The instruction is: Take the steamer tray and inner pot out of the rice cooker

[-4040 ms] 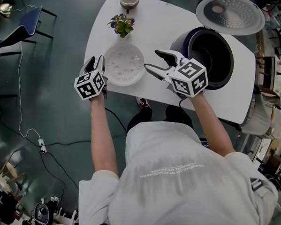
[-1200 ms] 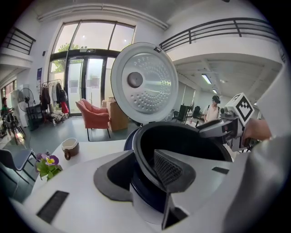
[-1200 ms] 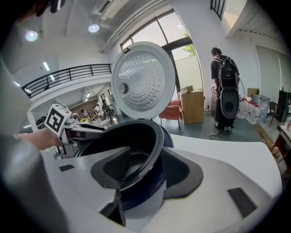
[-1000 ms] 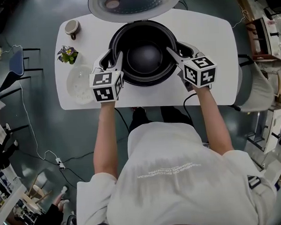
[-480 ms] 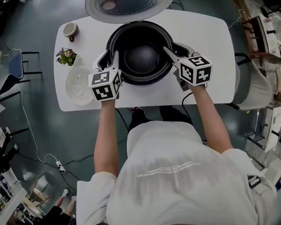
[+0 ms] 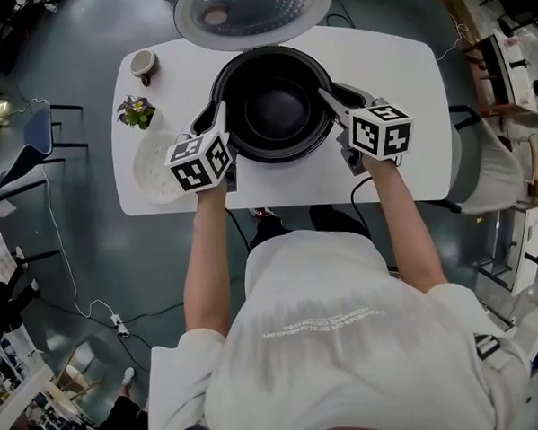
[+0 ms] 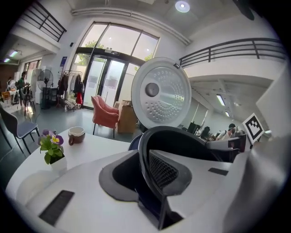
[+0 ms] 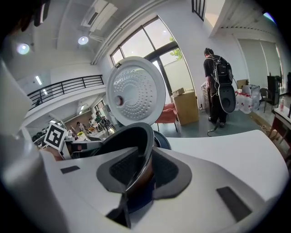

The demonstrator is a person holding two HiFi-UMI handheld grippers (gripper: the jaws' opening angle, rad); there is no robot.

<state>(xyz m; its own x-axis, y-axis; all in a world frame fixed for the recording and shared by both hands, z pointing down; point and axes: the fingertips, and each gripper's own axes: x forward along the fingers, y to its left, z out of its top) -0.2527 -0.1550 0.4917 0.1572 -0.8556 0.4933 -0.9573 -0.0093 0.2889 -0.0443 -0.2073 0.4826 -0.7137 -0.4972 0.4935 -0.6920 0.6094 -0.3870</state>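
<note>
Head view first: the rice cooker sits mid-tabletop toward the far edge. Its lid is flipped up and hangs out past that far edge. The black inner pot is still sitting inside the cooker.

The left gripper is at the pot's left rim and the right gripper is at its right rim, so we've got one on each side. In the left gripper view the thin dark rim runs right between the jaws. They're closing on it, but we can still make out a bit of gap on the outer pad side, so it's not clamped yet. It's the same in the right gripper view: the rim stands between the jaws and they're closing in close on both sides, but we wouldn't call it a firm pinch yet.

The white perforated steamer tray is already out. It lies flat by the tabletop's left edge, partly tucked under the left gripper's marker cube from our angle. A little potted plant stands just beyond it along that edge, and a cup sits at the far left corner.
</note>
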